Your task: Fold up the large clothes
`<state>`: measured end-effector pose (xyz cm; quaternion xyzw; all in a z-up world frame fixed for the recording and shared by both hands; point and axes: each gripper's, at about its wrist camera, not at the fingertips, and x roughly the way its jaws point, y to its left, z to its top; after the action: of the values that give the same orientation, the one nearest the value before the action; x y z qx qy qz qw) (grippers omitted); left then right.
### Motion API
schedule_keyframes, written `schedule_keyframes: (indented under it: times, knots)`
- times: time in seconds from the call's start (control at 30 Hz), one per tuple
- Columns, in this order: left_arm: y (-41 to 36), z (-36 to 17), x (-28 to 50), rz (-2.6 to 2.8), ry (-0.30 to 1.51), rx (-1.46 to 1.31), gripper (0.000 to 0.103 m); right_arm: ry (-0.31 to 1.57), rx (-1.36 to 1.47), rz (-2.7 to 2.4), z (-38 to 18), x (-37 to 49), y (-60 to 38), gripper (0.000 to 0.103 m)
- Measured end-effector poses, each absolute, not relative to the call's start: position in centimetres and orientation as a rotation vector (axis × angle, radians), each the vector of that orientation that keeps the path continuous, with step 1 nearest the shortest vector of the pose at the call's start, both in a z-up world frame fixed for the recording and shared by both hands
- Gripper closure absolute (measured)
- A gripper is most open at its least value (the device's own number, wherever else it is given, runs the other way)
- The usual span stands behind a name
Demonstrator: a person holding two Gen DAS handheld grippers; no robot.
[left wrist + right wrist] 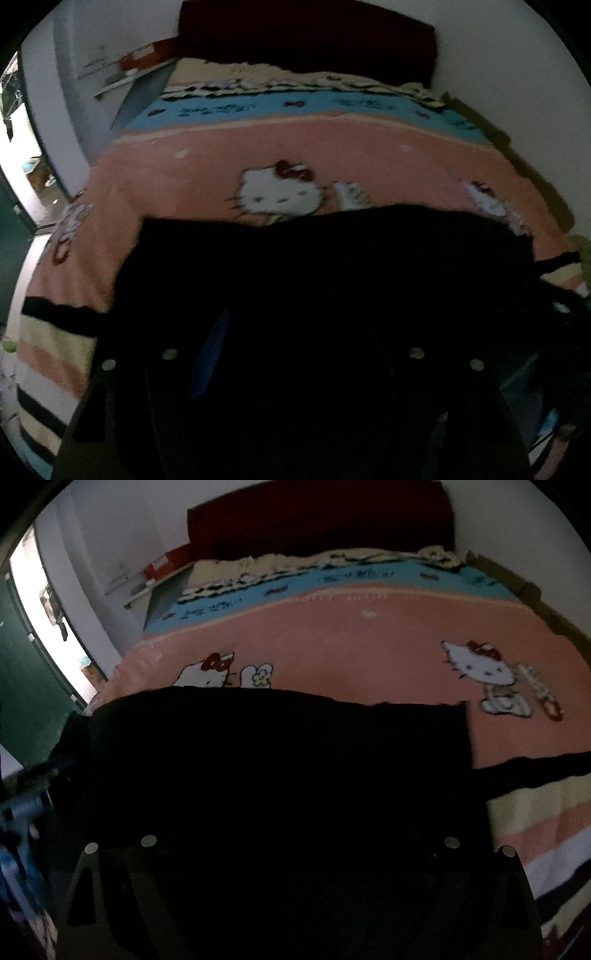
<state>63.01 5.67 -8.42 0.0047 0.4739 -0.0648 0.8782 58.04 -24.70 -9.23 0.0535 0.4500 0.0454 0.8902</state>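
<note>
Pink fleecy blanket point(177, 177) with cartoon cats covers the bed; a dark, limp garment point(314, 266) lies flat across its near end. My left gripper point(291, 369) and right gripper point(299, 853) sit right over its near edge; too dark to tell whether either is pinching cloth.

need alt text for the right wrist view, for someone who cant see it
A black garment lies spread across the near part of a bed, over a pink cartoon-cat blanket. The right gripper sits low over the dark cloth, its jaws too dark to read. A dark red headboard stands against the far wall.
</note>
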Motion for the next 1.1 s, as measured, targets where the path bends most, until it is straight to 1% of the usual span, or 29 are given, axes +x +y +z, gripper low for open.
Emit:
schedule_keyframes:
  times: [0.1,0.17,0.2,0.4,0.57,0.67,0.8,0.9,1.0,1.1]
  knots:
    - [8.4,-10.2,63.2,-0.095,1.016,-0.026,0.033,0.971,0.088,0.044,-10.9,57.4,-26.8,0.012]
    - [10.4,-11.6,63.3,-0.11,1.027,-0.168,0.032,0.989,0.16,0.031,-12.7,57.3,-28.5,0.012]
    - [10.6,-12.0,63.3,-0.115,1.025,-0.192,0.031,0.987,0.216,0.039,-13.5,57.2,-29.2,0.012]
    - [10.0,-12.8,62.8,-0.083,0.999,-0.174,0.025,0.937,0.228,0.045,-14.8,57.3,-29.1,0.012]
    - [10.3,-12.0,62.5,-0.062,1.017,-0.186,0.024,0.953,0.21,0.008,-14.5,57.2,-29.0,0.011]
    - [10.9,-9.8,60.4,-0.035,0.944,-0.203,0.025,0.958,0.163,-0.073,-13.0,56.3,-28.8,0.011]
    - [11.2,-7.9,57.3,-0.076,0.877,-0.223,0.025,0.877,0.114,-0.043,-10.1,53.6,-27.6,0.011]
    - [10.6,-8.5,55.5,-0.101,0.871,-0.196,0.025,0.853,0.179,0.022,-9.6,52.1,-27.2,0.011]
    - [10.6,-10.3,54.0,-0.098,0.853,-0.181,0.024,0.867,0.197,0.048,-11.0,51.4,-26.8,0.011]
    - [10.5,-11.4,52.3,-0.097,0.796,-0.166,0.024,0.858,0.186,0.032,-13.0,50.9,-27.5,0.01]
